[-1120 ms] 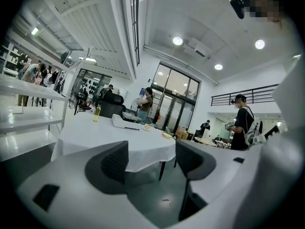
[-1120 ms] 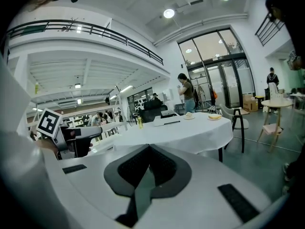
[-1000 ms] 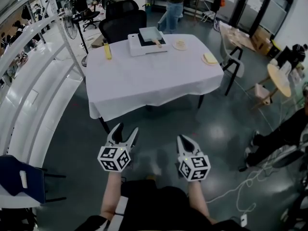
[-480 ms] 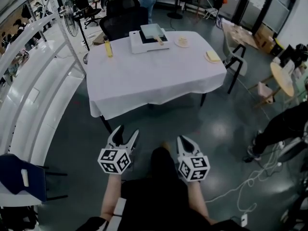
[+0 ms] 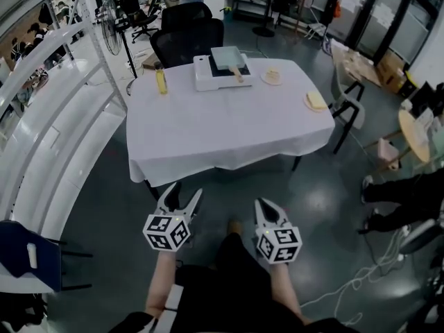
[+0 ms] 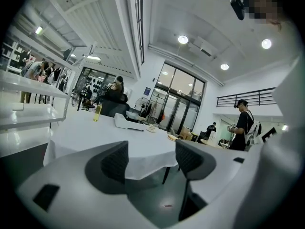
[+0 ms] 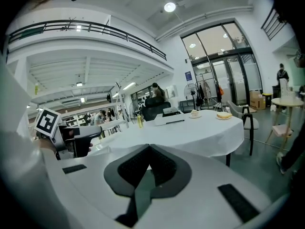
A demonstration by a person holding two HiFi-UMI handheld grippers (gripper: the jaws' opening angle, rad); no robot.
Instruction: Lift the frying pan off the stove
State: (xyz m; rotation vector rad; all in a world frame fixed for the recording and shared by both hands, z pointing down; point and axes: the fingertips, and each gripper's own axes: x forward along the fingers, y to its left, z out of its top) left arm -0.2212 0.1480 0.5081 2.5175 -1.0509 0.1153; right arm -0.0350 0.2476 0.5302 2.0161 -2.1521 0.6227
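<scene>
The frying pan (image 5: 225, 56) sits on the white stove (image 5: 207, 82) at the far edge of the cloth-covered table (image 5: 222, 127). Its long axis runs far-to-near, and its wooden handle points toward the person and slightly right. Both tools are held low, well short of the table, the left gripper (image 5: 184, 190) spread and empty and the right gripper (image 5: 263, 202) pressed together on nothing.

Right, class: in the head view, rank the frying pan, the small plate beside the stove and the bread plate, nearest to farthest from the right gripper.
1. Bread plate, at the table's right edge.
2. Small plate, right of the stove.
3. Frying pan, on the stove, far side.
</scene>
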